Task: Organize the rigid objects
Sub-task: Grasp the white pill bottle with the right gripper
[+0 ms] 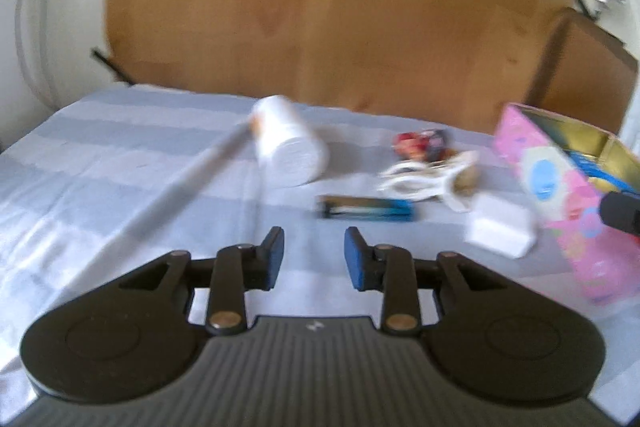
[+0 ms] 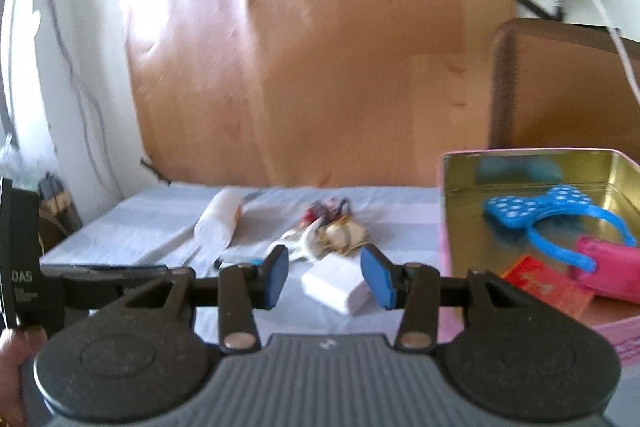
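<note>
A table covered with a pale blue-and-white striped cloth (image 1: 120, 163) fills the lower half of both views; behind it stands a large brown board (image 1: 332, 11) against a white wall, with grey cables hanging at the far left.

In the left wrist view, the left gripper (image 1: 314, 259) sits at bottom centre with its jaws apart and nothing between them. Beyond it on the cloth lie a white bottle (image 1: 290, 143) on its side, a blue and black lighter (image 1: 366, 207), a small heap of trinkets (image 1: 428, 163) and a white box (image 1: 500, 227).

In the right wrist view, the right gripper (image 2: 324, 277) also stands released and empty, above that white box (image 2: 336, 285). At right, a pink tin (image 2: 446, 227) holds a blue bow headband (image 2: 536, 205), a pink case (image 2: 608, 267) and a red card (image 2: 548, 287).
</note>
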Tool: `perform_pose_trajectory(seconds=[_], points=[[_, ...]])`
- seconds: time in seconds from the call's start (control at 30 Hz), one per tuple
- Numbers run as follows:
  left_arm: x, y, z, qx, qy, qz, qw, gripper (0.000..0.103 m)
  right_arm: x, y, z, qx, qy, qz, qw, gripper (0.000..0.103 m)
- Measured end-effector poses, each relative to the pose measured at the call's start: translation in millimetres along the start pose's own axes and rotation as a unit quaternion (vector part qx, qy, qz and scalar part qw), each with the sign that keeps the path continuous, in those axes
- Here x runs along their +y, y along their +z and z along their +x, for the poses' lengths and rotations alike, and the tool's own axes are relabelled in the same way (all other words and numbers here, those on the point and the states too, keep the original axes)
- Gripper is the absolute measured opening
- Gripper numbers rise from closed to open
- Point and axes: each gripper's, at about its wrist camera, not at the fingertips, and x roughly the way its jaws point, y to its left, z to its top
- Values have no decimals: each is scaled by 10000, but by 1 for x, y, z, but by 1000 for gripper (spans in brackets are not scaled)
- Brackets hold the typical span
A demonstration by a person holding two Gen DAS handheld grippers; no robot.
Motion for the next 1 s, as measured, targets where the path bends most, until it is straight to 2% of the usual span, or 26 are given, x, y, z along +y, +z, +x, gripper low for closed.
perform_pose_trajectory(seconds=[0.23, 0.3, 0.4, 0.5, 0.6, 0.7, 0.73, 0.77, 0.87, 1.0], points=[[61, -14, 7, -182, 698, -342, 9968, 35, 37, 7, 51, 441, 427, -211, 9979, 43], [76, -14, 4, -251, 479, -743, 9958, 35, 52, 17, 71, 514, 572, -239, 9968, 45], [86, -14, 3, -413, 338, -1037, 9932, 37, 79, 29, 106, 543, 752, -362, 9950, 57], [87, -15, 0, -623, 258, -1122, 9914, 43, 103, 37, 148, 683, 813, -393, 9936, 64], [85, -15, 0, -692, 195, -1121, 9911, 43, 116, 38, 189, 910, 711, -324, 9928, 69], [87, -14, 0, -747, 180, -1166, 9902, 45, 124, 36, 231, 1262, 574, -265, 9900, 67], [89, -14, 1, -745, 145, -1202, 9898, 45, 124, 35, 242, 1460, 601, -231, 9872, 53], [90, -14, 1, -746, 112, -1242, 9894, 45, 124, 33, 249, 1628, 679, -205, 9841, 52], [92, -14, -1, -746, 44, -1307, 9886, 45, 129, 29, 240, 1625, 739, -509, 9826, 52], [97, -15, -3, -793, -92, -1420, 9866, 47, 130, 16, 195, 1719, 1377, -1185, 9682, 52]])
